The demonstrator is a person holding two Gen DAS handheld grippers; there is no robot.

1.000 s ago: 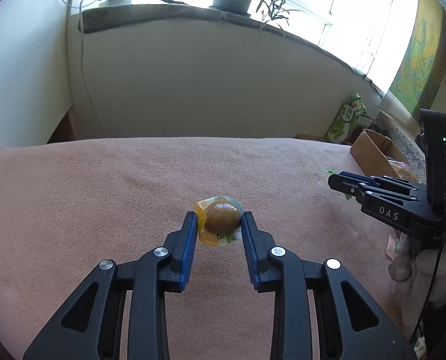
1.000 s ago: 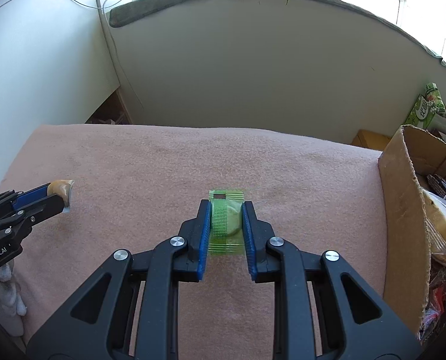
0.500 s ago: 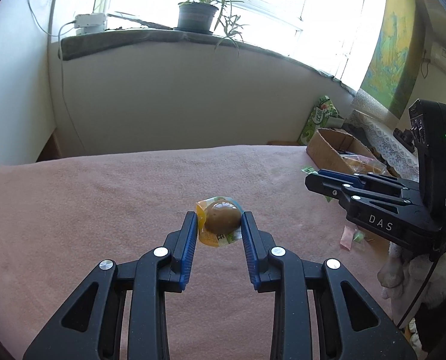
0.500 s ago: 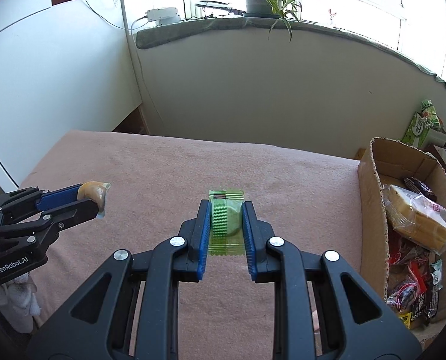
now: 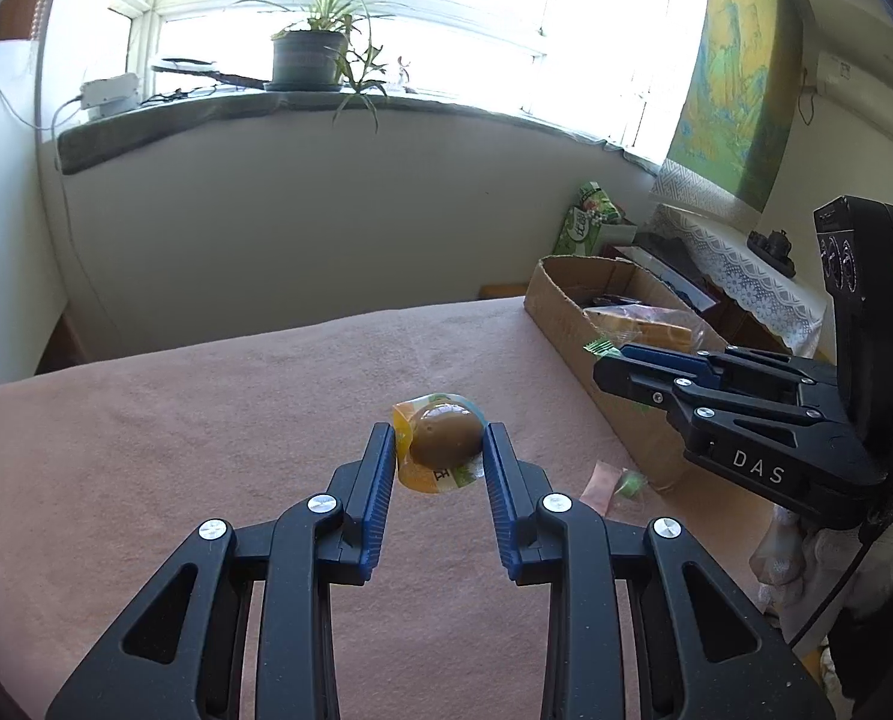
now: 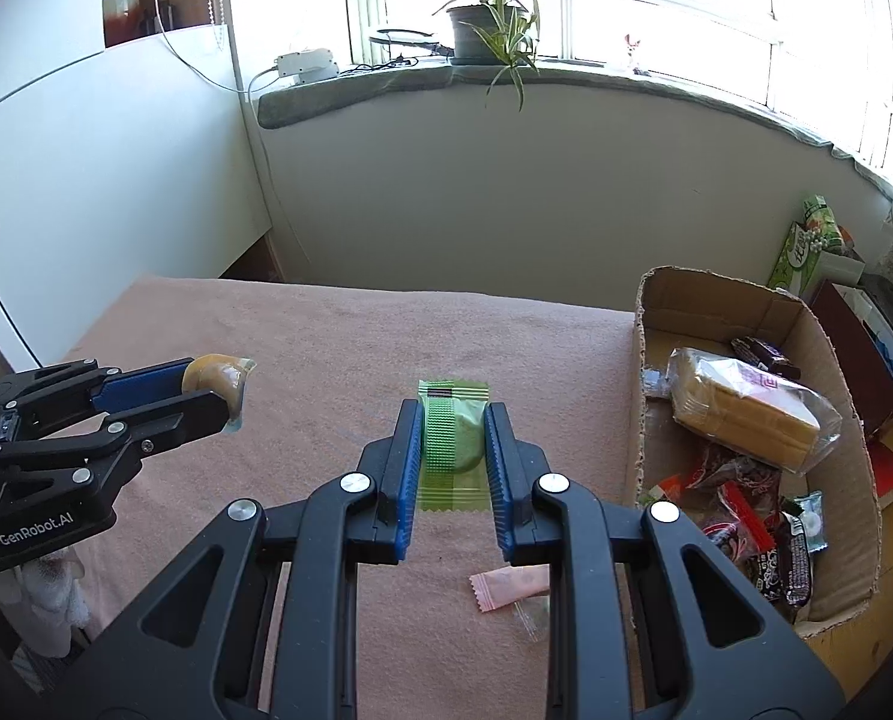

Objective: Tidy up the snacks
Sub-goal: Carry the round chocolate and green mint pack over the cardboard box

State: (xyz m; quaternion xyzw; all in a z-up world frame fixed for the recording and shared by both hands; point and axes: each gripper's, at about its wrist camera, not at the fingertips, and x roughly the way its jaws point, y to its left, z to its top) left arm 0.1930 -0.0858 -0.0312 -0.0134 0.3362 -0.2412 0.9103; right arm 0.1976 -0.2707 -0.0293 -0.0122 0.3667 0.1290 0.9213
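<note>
Snacks: a brown egg-shaped one in clear yellow-edged wrap (image 5: pixel 443 438) is clamped in the left tool (image 5: pixel 439 450); a green ridged packet (image 6: pixel 451 435) is pinched in the right tool (image 6: pixel 451 441).

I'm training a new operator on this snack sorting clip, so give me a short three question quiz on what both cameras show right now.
1. True or false: both hand-held grippers are empty.
2. Which snack does the right hand-held gripper hold? A) green wrapped packet B) loaf of bread C) pink wrapper
3. Fill in: the pink wrapper lies on the ____ blanket, outside the cardboard box.

Key
1. False. The left hand-held gripper is shut on the brown round snack in clear wrap, and the right one on the green wrapped packet.
2. A
3. Pink; the blanket covers the surface beside the box.
</note>
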